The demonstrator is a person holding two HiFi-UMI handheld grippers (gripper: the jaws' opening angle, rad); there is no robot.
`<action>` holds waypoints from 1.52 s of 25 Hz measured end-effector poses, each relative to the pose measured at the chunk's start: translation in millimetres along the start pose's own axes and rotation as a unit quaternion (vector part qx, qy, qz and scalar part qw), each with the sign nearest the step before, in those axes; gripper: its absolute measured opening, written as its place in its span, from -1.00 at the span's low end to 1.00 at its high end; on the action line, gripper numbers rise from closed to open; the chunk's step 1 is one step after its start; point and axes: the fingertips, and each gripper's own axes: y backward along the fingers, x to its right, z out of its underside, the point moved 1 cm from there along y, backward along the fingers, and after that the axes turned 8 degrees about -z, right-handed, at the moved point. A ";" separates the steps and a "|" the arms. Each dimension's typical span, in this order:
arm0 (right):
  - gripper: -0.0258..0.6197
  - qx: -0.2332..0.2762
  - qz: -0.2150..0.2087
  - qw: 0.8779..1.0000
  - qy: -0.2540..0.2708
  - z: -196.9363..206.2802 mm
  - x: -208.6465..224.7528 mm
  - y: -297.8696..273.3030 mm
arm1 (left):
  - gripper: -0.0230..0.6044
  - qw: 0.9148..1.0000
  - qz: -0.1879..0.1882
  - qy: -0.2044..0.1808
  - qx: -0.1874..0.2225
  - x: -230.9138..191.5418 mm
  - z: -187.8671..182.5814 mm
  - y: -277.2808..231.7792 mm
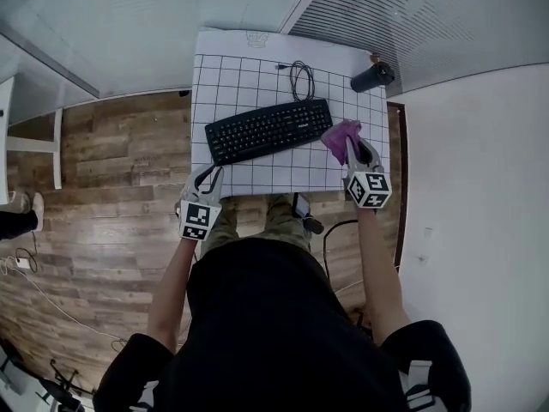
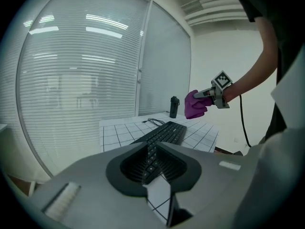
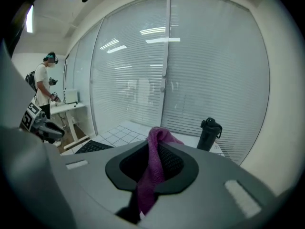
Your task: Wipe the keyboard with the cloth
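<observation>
Item: purple cloth, pinched in my right gripper, held in the air by the right end of the keyboard, mid-desk. My left gripper: jaws barely parted, empty, at the front-left edge. Step, as I judge it: approach. Next: lower the cloth onto the keys and sweep leftward.

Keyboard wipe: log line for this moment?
right gripper: shut on cloth, in air near right end of keyboard | left gripper: slightly open, empty | keyboard: untouched on grid mat
</observation>
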 end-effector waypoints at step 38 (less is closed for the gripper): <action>-0.75 -0.225 -0.058 0.972 -0.026 123.2 64.5 -186.8 | -0.42 0.975 -0.023 -0.094 -0.199 6.3 106.1 -59.8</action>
